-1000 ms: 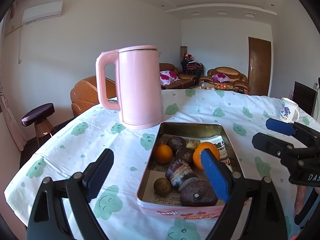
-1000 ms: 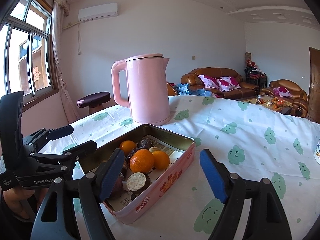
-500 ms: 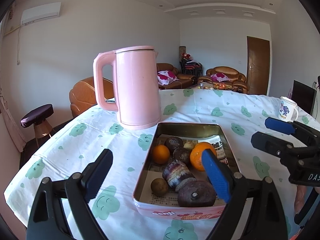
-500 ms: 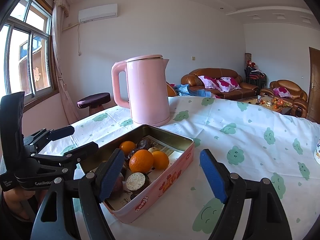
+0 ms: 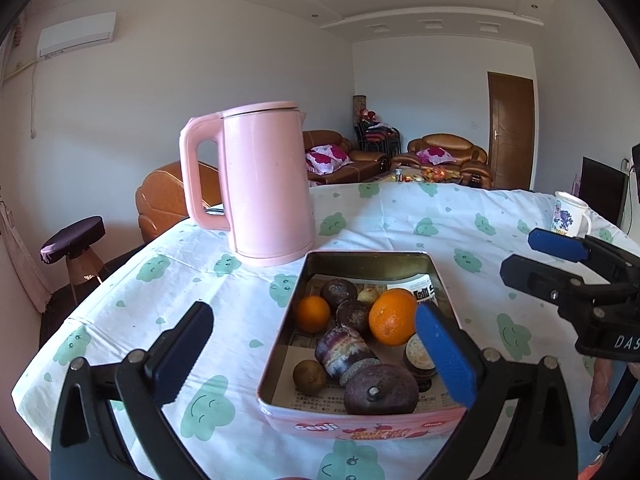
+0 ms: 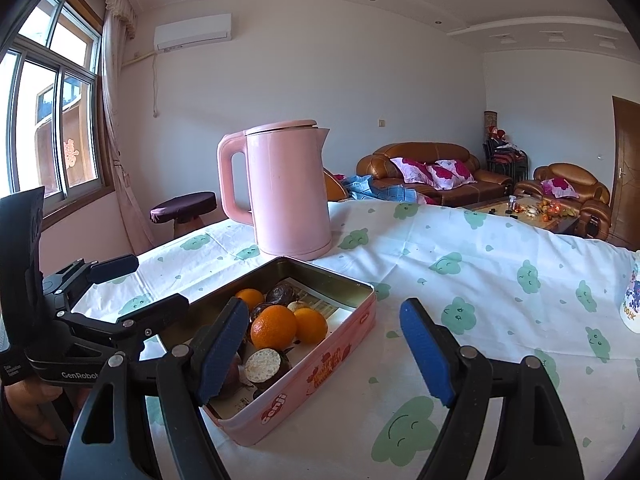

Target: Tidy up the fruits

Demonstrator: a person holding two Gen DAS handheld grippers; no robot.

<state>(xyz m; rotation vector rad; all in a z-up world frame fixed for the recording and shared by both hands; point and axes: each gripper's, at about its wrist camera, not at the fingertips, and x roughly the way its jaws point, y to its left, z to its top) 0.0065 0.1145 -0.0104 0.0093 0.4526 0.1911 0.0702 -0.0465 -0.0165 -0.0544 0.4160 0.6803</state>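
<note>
A pink rectangular tin (image 5: pixel 360 426) (image 6: pixel 320 364) lined with newspaper holds two oranges (image 5: pixel 392 316) (image 6: pixel 274 326), several dark purple passion fruits (image 5: pixel 380 388) and a small brown fruit (image 5: pixel 309 376). My left gripper (image 5: pixel 316 356) is open and empty above the tin's near left edge; its right finger overlaps the tin. My right gripper (image 6: pixel 324 352) is open and empty, over the tin's right side; its left finger is in front of the fruit. Each gripper shows at the edge of the other's view.
A tall pink kettle (image 5: pixel 264 184) (image 6: pixel 288 192) stands just behind the tin. A white printed mug (image 5: pixel 570 216) sits at the far right of the cloud-patterned tablecloth (image 6: pixel 500 264). A stool, sofas and a door lie beyond the table.
The left gripper has shifted slightly left and nearer the tin, so tin and kettle sit a bit further right and lower. The right view has barely changed. Both stay open.
</note>
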